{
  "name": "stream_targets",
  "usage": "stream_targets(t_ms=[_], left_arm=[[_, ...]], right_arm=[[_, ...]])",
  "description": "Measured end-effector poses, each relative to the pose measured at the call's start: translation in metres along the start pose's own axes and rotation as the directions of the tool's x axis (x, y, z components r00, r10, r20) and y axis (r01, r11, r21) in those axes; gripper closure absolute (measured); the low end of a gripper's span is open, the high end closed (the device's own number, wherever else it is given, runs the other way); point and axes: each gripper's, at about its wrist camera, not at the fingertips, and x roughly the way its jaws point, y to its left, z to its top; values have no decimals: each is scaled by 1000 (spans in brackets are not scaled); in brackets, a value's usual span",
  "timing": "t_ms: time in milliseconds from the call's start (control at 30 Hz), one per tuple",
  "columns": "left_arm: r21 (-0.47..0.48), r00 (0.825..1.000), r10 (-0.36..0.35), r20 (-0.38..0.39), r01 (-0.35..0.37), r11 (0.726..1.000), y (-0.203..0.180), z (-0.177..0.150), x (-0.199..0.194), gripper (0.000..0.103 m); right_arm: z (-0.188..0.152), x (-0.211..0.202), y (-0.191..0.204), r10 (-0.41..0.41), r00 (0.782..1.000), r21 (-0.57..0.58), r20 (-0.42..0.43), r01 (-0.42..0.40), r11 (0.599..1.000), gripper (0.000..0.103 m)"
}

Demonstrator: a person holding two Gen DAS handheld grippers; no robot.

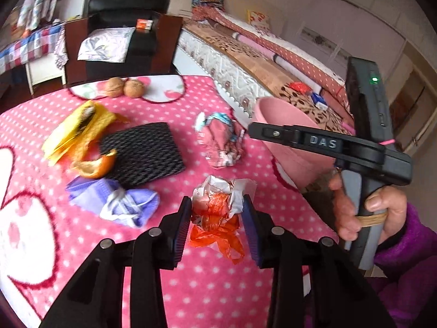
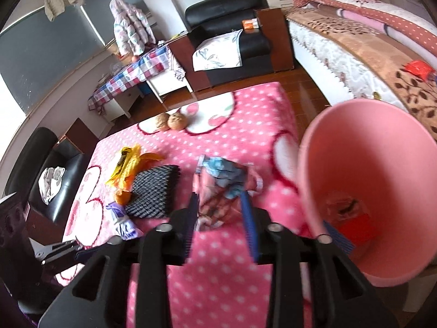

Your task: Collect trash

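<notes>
Now we have two pieces of trash lined up, one per gripper. Our left gripper point(image 1: 215, 216) has its fingers point(image 1: 182, 227) pressed on either side of the crumpled orange-and-white wrapper point(image 1: 218, 213), which lies on the pink dotted cover of the desk point(image 1: 191, 287). Our right gripper point(image 2: 220, 213) straddles the pink-and-blue wrapper point(image 2: 222, 186), but blur keeps us from telling whether its fingers press on it. The pink bin point(image 2: 377, 191) stands just to the right with some trash already at its bottom. To do this well, we would squeeze each wrapper at its bulk, not a loose flap, lift clear of the cover so its pile does not snag, and let go only once well over the bin's mouth.
</notes>
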Motion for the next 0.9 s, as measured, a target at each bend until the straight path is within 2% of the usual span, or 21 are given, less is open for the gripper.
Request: stream_targets(t_ms=[133, 300, 433, 500, 633, 900], left_arm=[[-41, 1000, 11, 18, -10, 999, 16, -6, -12, 66], [-77, 999, 15, 39, -12, 997, 32, -12, -25, 66], [-88, 999, 15, 47, -11, 996, 38, -15, -30, 66], [-91, 999, 14, 50, -10, 996, 39, -17, -33, 66], [-92, 998, 17, 54, -12, 996, 38, -18, -34, 66], [-95, 997, 39, 68, -33, 995, 32, -11, -37, 66]], right_arm=[[3, 20, 17, -44, 999, -34, -14, 43, 998, 63], [1, 45, 31, -136, 990, -96, -37, 132, 987, 63], [-4, 52, 30, -167, 985, -114, -43, 161, 980, 63], [-5, 50, 27, -162, 986, -108, -33, 158, 982, 64], [-5, 45, 22, -140, 990, -96, -28, 137, 986, 72], [-8, 23, 19, -73, 997, -96, 5, 73, 993, 74]])
